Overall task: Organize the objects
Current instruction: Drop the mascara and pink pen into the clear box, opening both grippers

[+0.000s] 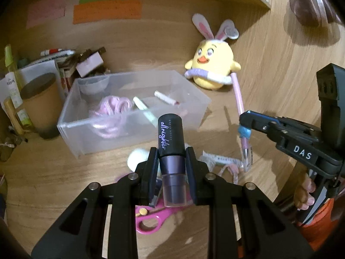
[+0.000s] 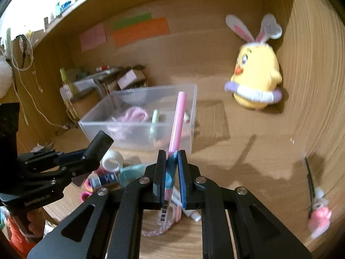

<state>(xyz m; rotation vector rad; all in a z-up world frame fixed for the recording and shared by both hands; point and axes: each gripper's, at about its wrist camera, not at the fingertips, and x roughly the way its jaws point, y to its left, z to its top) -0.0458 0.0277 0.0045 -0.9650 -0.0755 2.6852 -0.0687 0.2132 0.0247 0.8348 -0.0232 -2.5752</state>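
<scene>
Black-capped bottle (image 1: pixel 171 149) stands clamped in left claw (image 1: pixel 171 161); pink pen (image 2: pixel 175 127) in right claw (image 2: pixel 171 172).

desk (image 1: pixel 269 82): wood grain, matt | bin (image 1: pixel 71 127): frosted translucent plastic | bottle (image 1: pixel 170 136): matt black cap | chick toy (image 1: pixel 212 64): soft plush

What I count on my desk
One bin (image 1: pixel 138 127), one chick toy (image 1: pixel 212 64), one scissors (image 1: pixel 151 220), one mug (image 1: pixel 41 105), three wall notes (image 1: pixel 106 10), two grippers (image 1: pixel 170 159).
</scene>
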